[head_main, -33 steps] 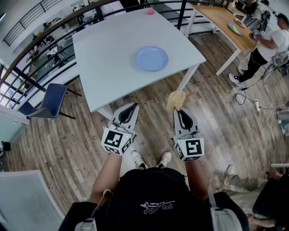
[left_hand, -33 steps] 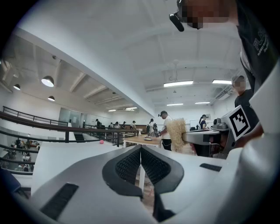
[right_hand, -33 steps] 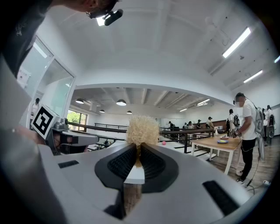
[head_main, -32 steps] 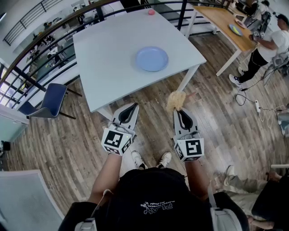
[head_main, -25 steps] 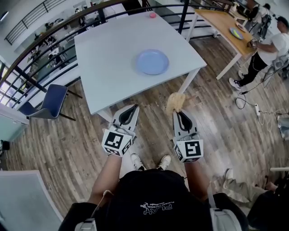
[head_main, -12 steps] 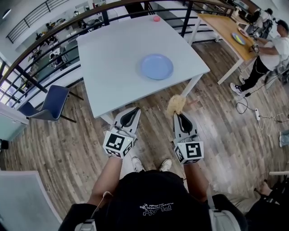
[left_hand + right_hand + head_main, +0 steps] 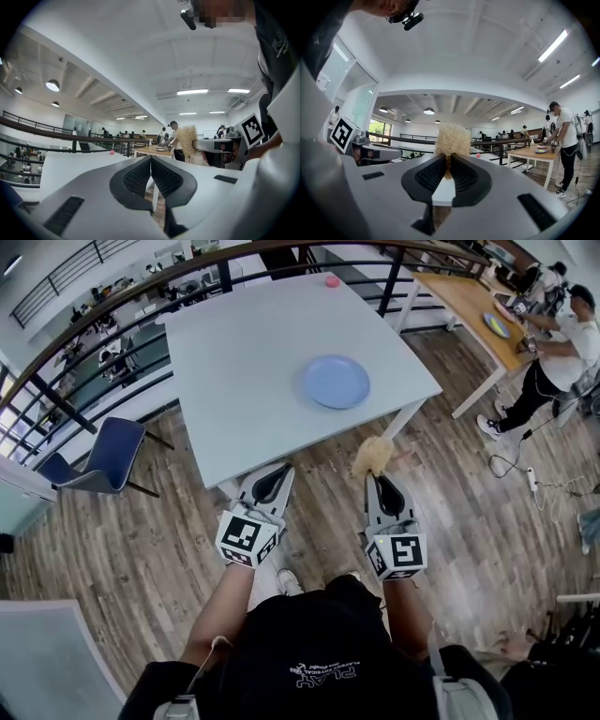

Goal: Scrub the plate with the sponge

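Sponge in hand, scrubbing not begun.
Right claw (image 7: 379, 480) pinches the straw-coloured sponge (image 7: 372, 456) at lower centre; left claw (image 7: 278, 474) is pressed together, empty. Blue plate (image 7: 336, 382) lies on the table (image 7: 234, 352), upper centre, well apart from both.

Brown wood-plank floor (image 7: 141, 549); white square table (image 7: 244, 362); blue chair (image 7: 105, 454) beside dark metal railing (image 7: 62, 404); long ceiling strip lights (image 7: 193, 92) overhead.
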`<action>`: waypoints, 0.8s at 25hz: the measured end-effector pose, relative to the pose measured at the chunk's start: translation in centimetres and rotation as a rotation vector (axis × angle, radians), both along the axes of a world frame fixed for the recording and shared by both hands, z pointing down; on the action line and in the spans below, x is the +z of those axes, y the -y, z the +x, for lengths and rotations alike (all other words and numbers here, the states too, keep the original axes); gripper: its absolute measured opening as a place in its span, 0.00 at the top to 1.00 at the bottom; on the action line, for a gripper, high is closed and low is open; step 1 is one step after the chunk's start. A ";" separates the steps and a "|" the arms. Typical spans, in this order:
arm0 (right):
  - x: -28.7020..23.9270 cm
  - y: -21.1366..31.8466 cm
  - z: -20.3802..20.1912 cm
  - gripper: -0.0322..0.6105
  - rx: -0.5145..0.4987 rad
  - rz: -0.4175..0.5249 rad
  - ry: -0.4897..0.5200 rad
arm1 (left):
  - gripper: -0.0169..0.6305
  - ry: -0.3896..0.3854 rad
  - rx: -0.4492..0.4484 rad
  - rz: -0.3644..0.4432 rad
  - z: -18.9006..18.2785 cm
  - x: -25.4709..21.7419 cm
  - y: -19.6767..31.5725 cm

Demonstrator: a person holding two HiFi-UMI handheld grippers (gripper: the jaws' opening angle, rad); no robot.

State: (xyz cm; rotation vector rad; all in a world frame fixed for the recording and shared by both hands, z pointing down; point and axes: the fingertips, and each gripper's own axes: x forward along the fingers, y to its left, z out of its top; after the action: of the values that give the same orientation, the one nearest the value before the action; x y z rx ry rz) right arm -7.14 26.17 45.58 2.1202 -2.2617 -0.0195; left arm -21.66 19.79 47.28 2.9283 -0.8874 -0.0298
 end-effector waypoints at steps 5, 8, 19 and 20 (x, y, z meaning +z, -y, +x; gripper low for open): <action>-0.3 0.1 -0.1 0.88 0.011 0.009 -0.025 | 0.95 -0.005 0.013 -0.001 0.2 0.0 0.4; -0.1 0.4 0.5 0.88 0.009 0.012 -0.030 | 0.95 -0.003 0.018 0.004 1.1 0.1 0.8; 0.1 4.6 4.8 0.88 -0.027 0.013 -0.033 | 0.95 0.013 -0.004 -0.003 5.6 0.4 4.5; 0.1 5.1 5.5 0.88 -0.028 0.013 -0.028 | 0.95 0.013 -0.005 -0.005 6.3 0.2 4.9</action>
State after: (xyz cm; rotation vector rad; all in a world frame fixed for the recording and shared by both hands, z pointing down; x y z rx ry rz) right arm -1.62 21.11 45.64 2.0809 -2.2810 -0.0643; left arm -15.35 14.92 47.49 2.9255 -0.8947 -0.0091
